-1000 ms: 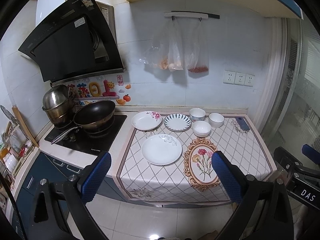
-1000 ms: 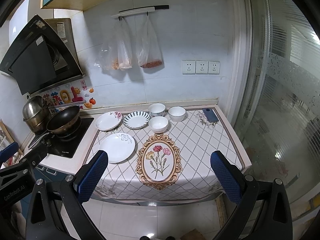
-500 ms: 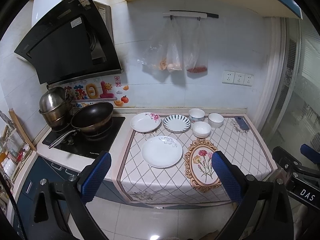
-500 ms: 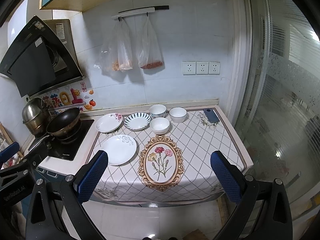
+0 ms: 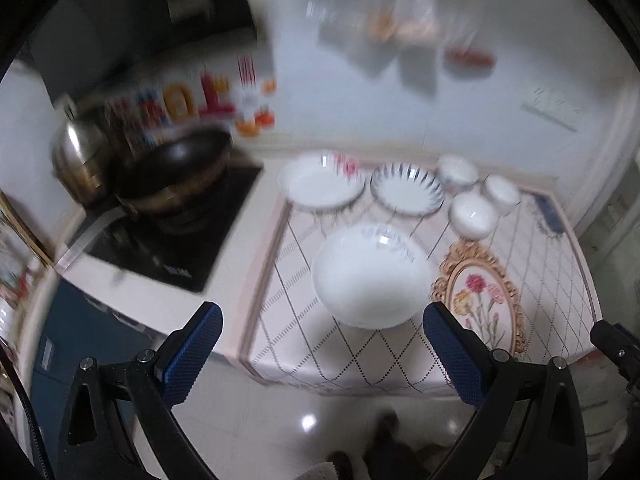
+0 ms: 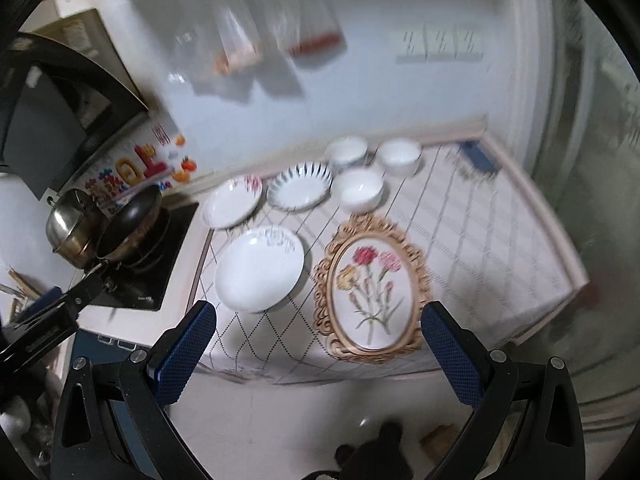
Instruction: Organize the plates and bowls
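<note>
Hovering off the counter edge with jaws wide apart and empty, left gripper [image 5: 320,344] and right gripper [image 6: 318,340] face 3 plates and 3 bowls; the nearest plate [image 5: 370,276] could slide off if clipped.

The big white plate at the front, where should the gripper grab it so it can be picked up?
Probably by the near rim. The big white plate lies flat on the tablecloth, so only its thin raised edge offers a hold. The open left gripper already faces that edge from the counter's front; one finger over the rim, one under.
</note>
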Demonstrator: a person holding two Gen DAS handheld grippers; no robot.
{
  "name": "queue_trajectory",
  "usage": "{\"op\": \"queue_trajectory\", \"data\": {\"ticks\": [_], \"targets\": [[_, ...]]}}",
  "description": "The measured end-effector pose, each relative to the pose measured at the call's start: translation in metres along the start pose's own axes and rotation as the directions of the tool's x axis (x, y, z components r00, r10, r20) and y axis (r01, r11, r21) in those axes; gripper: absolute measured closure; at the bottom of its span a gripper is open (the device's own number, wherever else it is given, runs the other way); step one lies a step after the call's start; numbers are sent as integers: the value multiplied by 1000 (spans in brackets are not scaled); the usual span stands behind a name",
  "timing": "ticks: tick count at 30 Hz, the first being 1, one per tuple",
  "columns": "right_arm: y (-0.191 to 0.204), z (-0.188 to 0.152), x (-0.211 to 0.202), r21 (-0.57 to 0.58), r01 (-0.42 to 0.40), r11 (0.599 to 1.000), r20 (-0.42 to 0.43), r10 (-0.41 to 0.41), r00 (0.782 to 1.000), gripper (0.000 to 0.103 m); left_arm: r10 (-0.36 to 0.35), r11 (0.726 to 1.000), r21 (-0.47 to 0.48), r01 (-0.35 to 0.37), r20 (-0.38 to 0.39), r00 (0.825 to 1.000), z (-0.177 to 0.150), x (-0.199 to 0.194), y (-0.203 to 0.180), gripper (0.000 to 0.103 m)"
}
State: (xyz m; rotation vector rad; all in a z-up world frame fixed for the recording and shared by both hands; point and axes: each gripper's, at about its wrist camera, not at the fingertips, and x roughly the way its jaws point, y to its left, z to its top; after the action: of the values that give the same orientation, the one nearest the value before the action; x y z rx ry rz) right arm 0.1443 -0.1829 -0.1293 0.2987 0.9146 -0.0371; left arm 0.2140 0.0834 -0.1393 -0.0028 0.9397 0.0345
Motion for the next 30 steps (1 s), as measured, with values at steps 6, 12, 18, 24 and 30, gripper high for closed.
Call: {"op": "queue_trajectory", "data": {"ticks": [6, 12, 18, 24, 30], "targets": [[-18, 37, 143, 66, -119, 991, -163, 128, 978, 1, 12, 997, -73, -27, -189, 982, 26, 123, 19, 2], [-18, 58, 289, 108, -213, 971, -334, 237, 912, 15, -75, 989, -148, 24, -347, 935, 33, 225, 29, 19], [-10, 64, 390, 126, -254, 959, -438, 283, 853, 39, -142, 985, -153, 81, -447, 883, 30, 285, 24, 45], [-1, 60, 432, 131, -276, 952, -508, 304, 806, 90, -149, 987, -128, 99, -470, 870, 25, 300, 21, 68], [10, 59, 432, 96, -292, 952, -509, 299, 807, 94, -153, 984, -154, 93, -448, 881, 22, 285, 28, 77]]}}
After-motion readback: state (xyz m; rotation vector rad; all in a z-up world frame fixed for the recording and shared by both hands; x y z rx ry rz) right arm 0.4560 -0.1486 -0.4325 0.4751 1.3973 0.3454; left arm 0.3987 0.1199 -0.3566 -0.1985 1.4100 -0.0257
